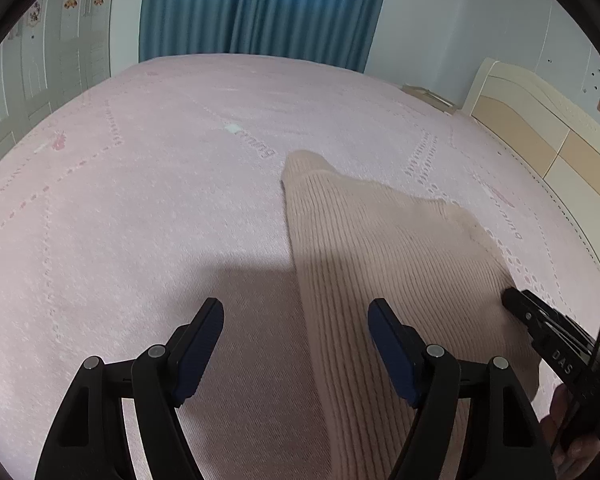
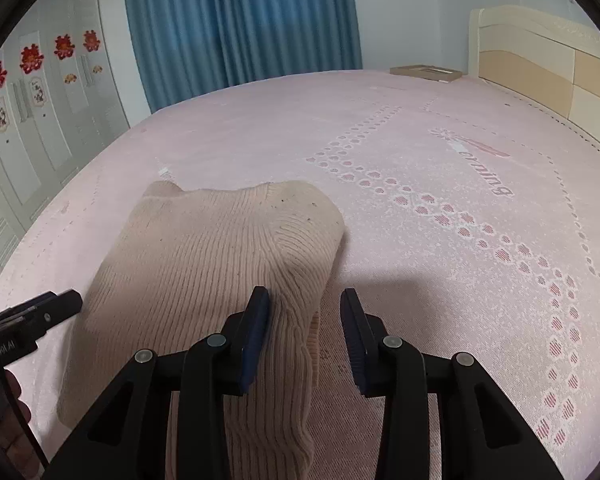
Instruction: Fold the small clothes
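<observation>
While both hand-held grippers gape, holding nothing: left hand-held gripper (image 1: 296, 344), right hand-held gripper (image 2: 305, 334). Beige knit (image 2: 220, 256) on bed (image 2: 440, 240), folded, 12 o'clock. Soft, limp, light, prob. stretchy; grab near hem corners.

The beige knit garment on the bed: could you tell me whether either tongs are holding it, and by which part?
Nothing is held. Both the left tongs and the right tongs are open above the knit garment, which lies loose on the pink bedspread.
</observation>
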`<act>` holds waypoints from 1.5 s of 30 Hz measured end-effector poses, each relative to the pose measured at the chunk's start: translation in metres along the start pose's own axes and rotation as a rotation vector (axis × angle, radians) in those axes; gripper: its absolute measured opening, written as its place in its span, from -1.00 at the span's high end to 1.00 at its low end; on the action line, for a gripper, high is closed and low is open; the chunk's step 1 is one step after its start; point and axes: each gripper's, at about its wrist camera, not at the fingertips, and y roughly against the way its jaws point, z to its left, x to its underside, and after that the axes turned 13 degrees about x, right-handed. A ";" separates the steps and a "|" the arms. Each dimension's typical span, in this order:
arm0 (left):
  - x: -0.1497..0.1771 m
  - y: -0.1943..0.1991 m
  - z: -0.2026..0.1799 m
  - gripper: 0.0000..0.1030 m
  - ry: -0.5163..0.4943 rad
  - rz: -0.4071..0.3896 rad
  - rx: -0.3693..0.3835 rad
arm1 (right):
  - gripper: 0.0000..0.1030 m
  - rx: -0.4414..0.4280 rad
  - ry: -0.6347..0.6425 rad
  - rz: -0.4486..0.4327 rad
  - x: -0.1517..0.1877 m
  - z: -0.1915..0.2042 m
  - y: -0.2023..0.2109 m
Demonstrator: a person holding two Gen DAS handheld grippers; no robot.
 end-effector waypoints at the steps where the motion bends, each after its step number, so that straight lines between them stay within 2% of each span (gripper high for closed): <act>1: -0.001 -0.001 0.002 -0.41 0.007 -0.004 0.005 | 0.32 0.001 -0.003 -0.001 0.000 -0.001 0.000; 9: -0.001 -0.024 0.014 -0.42 0.090 0.037 0.052 | 0.32 0.024 0.015 0.017 -0.002 0.001 -0.009; 13: 0.000 -0.018 0.013 -0.41 0.086 0.036 0.058 | 0.32 -0.031 -0.020 0.001 -0.002 -0.006 0.001; 15: 0.004 -0.015 0.011 -0.41 0.088 0.048 0.072 | 0.31 -0.032 -0.025 -0.005 -0.002 -0.010 0.005; 18: 0.007 -0.007 0.007 -0.41 0.052 0.059 0.062 | 0.27 -0.028 0.045 0.026 0.000 -0.007 0.007; 20: 0.011 0.003 0.002 -0.41 -0.002 0.064 0.037 | 0.26 0.002 0.082 0.039 0.003 -0.007 0.010; 22: 0.017 0.015 0.000 -0.41 -0.018 0.054 0.022 | 0.24 -0.002 0.063 0.060 0.010 -0.014 0.017; 27: 0.046 0.043 0.004 -0.42 0.023 0.065 0.024 | 0.21 0.034 0.039 0.096 0.032 -0.031 0.038; 32: 0.065 0.079 0.002 -0.42 0.068 0.043 0.007 | 0.21 0.047 0.023 0.079 0.043 -0.046 0.080; 35: 0.068 0.103 -0.007 -0.41 0.100 0.022 0.018 | 0.18 0.052 0.021 0.075 0.039 -0.050 0.109; 37: 0.066 0.118 -0.019 -0.43 0.069 -0.005 0.018 | 0.14 0.044 0.015 0.081 0.034 -0.053 0.126; 39: 0.059 0.139 -0.036 -0.43 0.027 -0.040 -0.013 | 0.13 0.042 0.009 0.081 0.028 -0.056 0.145; 41: 0.048 0.160 -0.053 -0.47 0.006 -0.065 -0.021 | -0.05 0.065 0.006 0.078 0.022 -0.057 0.163; 43: 0.043 0.175 -0.064 -0.50 0.001 -0.077 -0.023 | -0.37 0.083 0.006 0.056 0.018 -0.058 0.184; 44: 0.040 0.183 -0.071 -0.53 -0.004 -0.083 -0.025 | -0.44 0.086 0.007 0.043 0.016 -0.059 0.195; 45: 0.039 0.191 -0.077 -0.54 -0.009 -0.091 -0.024 | -0.63 0.082 0.009 0.034 0.015 -0.059 0.203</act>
